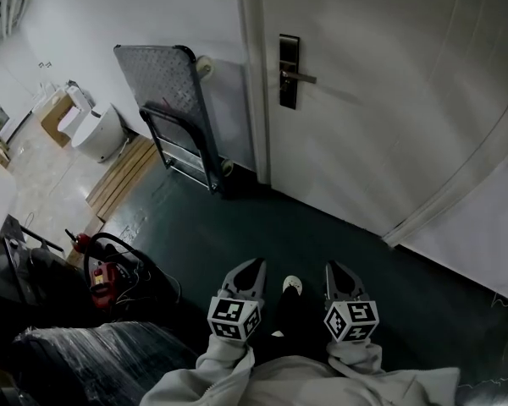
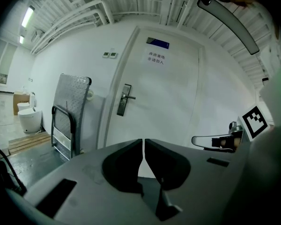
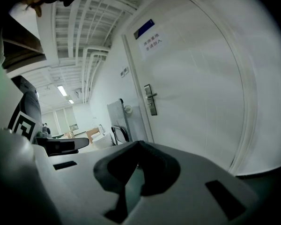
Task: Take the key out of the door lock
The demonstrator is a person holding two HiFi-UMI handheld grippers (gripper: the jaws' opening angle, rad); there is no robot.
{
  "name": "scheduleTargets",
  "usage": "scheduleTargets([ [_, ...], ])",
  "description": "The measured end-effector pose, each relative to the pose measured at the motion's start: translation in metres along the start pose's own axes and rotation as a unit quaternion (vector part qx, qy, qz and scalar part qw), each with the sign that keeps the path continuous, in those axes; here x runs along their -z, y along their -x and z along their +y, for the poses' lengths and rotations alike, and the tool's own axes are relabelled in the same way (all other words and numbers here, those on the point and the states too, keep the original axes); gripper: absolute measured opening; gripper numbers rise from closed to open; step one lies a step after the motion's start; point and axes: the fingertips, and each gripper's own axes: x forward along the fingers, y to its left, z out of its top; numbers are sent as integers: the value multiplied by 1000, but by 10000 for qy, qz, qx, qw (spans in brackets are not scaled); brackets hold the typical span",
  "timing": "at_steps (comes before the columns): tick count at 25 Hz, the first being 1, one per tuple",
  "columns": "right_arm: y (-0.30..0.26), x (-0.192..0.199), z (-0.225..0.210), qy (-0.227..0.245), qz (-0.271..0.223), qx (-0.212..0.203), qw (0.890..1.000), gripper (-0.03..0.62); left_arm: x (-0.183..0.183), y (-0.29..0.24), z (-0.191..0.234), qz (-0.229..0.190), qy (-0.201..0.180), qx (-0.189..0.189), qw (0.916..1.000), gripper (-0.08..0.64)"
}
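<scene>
A white door [image 1: 381, 100] stands ahead with a dark lock plate and lever handle [image 1: 289, 72]; the same lock plate [image 2: 124, 100] shows in the left gripper view and again as the lock plate [image 3: 151, 100] in the right gripper view. No key can be made out at this distance. My left gripper [image 1: 252, 267] and right gripper [image 1: 337, 271] are held low, side by side, well short of the door. Both are shut with nothing between the jaws, which meet at the tips of the left gripper [image 2: 143, 141] and the right gripper [image 3: 137, 144].
A folded platform trolley [image 1: 173, 108] leans on the wall left of the door. Wooden pallets [image 1: 123, 176] and a white toilet [image 1: 97, 132] lie farther left. A red item with cables [image 1: 106, 269] and a wrapped bundle [image 1: 93, 358] sit near my left side. The floor is dark green.
</scene>
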Motion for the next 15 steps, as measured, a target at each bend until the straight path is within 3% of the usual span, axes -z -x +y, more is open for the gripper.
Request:
scheduleTargets([
  [15,-93,-54,-38,58,59,-272,9996,51,-47,-97,22,-47,-48,-51,10000,26],
])
